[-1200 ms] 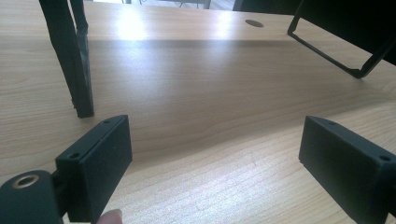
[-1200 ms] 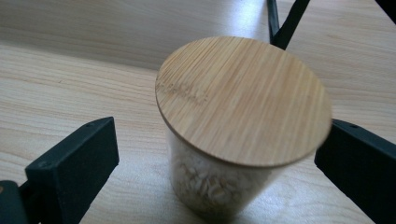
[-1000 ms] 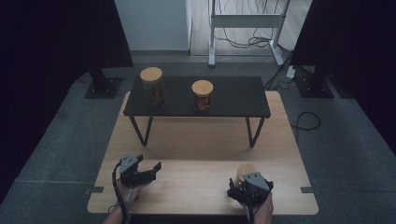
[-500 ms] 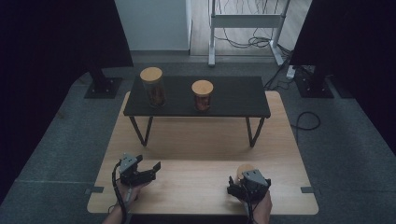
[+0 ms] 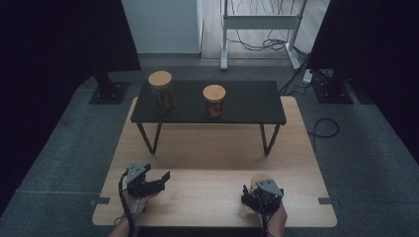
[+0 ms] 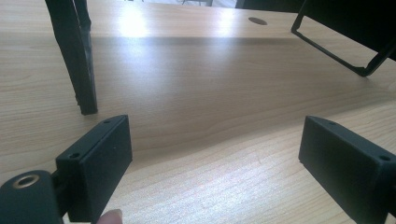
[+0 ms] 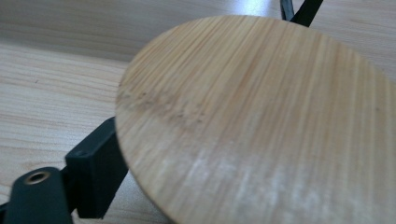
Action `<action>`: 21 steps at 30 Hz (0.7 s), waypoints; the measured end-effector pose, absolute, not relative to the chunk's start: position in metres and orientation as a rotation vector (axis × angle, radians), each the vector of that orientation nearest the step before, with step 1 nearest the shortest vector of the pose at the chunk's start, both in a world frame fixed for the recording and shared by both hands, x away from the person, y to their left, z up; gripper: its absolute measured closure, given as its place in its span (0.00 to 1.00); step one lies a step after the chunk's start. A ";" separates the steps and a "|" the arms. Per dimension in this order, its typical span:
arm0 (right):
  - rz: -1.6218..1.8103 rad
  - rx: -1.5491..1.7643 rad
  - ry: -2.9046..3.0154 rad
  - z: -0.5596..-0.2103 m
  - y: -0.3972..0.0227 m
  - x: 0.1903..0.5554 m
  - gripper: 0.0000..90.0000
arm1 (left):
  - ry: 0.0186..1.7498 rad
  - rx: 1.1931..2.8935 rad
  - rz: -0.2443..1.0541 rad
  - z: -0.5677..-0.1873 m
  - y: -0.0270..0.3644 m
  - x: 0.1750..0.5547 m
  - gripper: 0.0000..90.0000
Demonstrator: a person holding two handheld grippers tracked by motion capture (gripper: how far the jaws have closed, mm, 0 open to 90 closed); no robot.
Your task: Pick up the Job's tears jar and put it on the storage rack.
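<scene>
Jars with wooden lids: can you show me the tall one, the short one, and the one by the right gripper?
Tall jar [image 5: 161, 93], high view, on its glass side.
Short jar [image 5: 214, 93], high view, on its wooden lid.
Jar by the right gripper [image 7: 261, 121], right gripper view, on its lid top.

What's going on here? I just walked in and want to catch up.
A person holds a hand-held gripper in each hand at a wooden table. The right hand-held gripper has just been closing around a jar with a bamboo lid at the near edge; whether its pads press yet is hidden. The left hand-held gripper rests open, with nothing between its jaws. Two more lidded jars stand on a low black shelf.
</scene>
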State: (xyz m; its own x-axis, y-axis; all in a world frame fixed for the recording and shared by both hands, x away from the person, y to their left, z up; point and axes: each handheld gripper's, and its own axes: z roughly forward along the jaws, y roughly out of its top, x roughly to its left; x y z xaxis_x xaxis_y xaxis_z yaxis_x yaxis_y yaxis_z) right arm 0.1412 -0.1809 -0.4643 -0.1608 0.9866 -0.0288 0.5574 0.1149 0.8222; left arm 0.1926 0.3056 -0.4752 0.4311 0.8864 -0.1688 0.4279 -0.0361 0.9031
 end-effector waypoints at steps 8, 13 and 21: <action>0.909 1.508 1.742 -0.468 -0.178 0.138 0.26 | 1.164 1.650 0.557 -0.475 0.306 0.192 0.10; 0.919 1.505 1.737 -0.470 -0.179 0.137 0.26 | 1.165 1.649 0.555 -0.475 0.306 0.192 0.10; 0.926 1.508 1.727 -0.471 -0.180 0.136 0.27 | 1.162 1.648 0.553 -0.475 0.306 0.192 0.10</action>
